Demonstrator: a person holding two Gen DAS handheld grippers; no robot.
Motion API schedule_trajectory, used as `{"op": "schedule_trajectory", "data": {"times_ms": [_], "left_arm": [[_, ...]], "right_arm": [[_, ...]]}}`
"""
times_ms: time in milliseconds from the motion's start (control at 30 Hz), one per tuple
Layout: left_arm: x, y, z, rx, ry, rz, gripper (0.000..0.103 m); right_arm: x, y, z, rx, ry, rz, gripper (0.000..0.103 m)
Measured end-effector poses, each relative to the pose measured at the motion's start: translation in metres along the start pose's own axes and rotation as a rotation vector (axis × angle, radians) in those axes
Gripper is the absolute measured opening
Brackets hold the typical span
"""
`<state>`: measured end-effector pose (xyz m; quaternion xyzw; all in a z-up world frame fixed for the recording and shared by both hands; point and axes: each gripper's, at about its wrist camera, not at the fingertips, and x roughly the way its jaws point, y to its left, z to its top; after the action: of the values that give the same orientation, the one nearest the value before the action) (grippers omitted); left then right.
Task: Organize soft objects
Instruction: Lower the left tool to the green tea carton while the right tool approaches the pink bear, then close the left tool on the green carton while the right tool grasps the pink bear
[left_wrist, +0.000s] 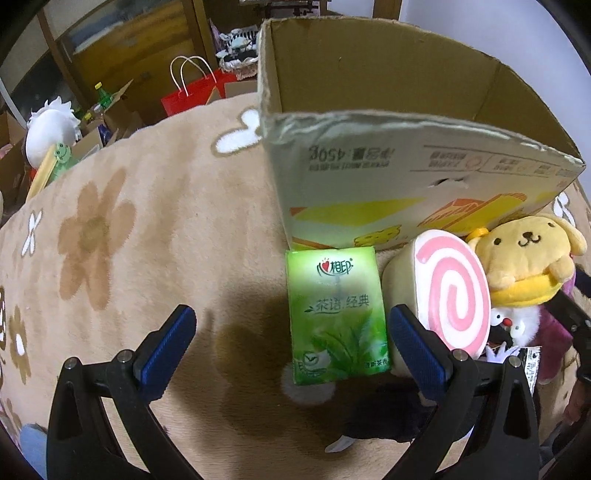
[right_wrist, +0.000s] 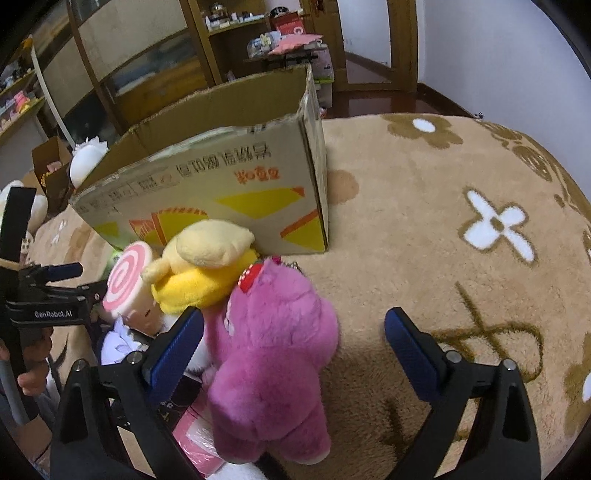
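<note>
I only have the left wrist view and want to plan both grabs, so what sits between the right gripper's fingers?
Observer: A pink plush bear lies between the right gripper fingers; the jaws are open, not pressing it.
Operator: Is anything under that bear?
Observer: Yes, a pink plastic-wrapped pack shows beneath its left side.
Operator: What lies to the right of the cardboard box?
Observer: Only bare flower-patterned blanket beside the cardboard box.

A flowered beige blanket carries a cardboard box, tissue pack and plush toys.
</note>
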<state>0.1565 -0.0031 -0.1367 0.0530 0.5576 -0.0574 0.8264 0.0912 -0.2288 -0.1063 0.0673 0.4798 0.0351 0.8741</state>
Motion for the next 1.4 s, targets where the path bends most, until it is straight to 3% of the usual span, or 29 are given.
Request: {"op": "schedule_trajectory", "data": {"times_ms": [400, 533, 800, 867, 1133, 1400], "left_arm": [[0.011, 0.007, 0.002, -0.002, 0.009, 0.004, 0.102], [0.011, 0.006, 0.0, 0.009, 0.009, 0.006, 0.096], [0.007, 0.004, -0.001, 0.004, 0.012, -0.071, 0.068], [0.005, 0.001, -0.002, 0.018, 0.006, -0.091, 0.051], [0.0, 0.0, -0.002, 0.041, -0.023, -0.051, 0.049], [-0.015, 0.001, -0.004, 0.034, -0.084, -0.027, 0.048]], "right_arm": [[0.016, 0.001, -0.004, 0.0, 0.054, 0.058, 0.076], [0.018, 0.004, -0.003, -0.006, 0.064, 0.071, 0.072], [0.018, 0.005, -0.004, -0.003, 0.067, 0.075, 0.071], [0.018, 0.004, -0.003, -0.006, 0.067, 0.076, 0.07], [0.016, 0.0, -0.001, -0.003, 0.063, 0.091, 0.062], [-0.001, -0.004, 0.005, 0.014, 0.024, 0.06, 0.06]]}}
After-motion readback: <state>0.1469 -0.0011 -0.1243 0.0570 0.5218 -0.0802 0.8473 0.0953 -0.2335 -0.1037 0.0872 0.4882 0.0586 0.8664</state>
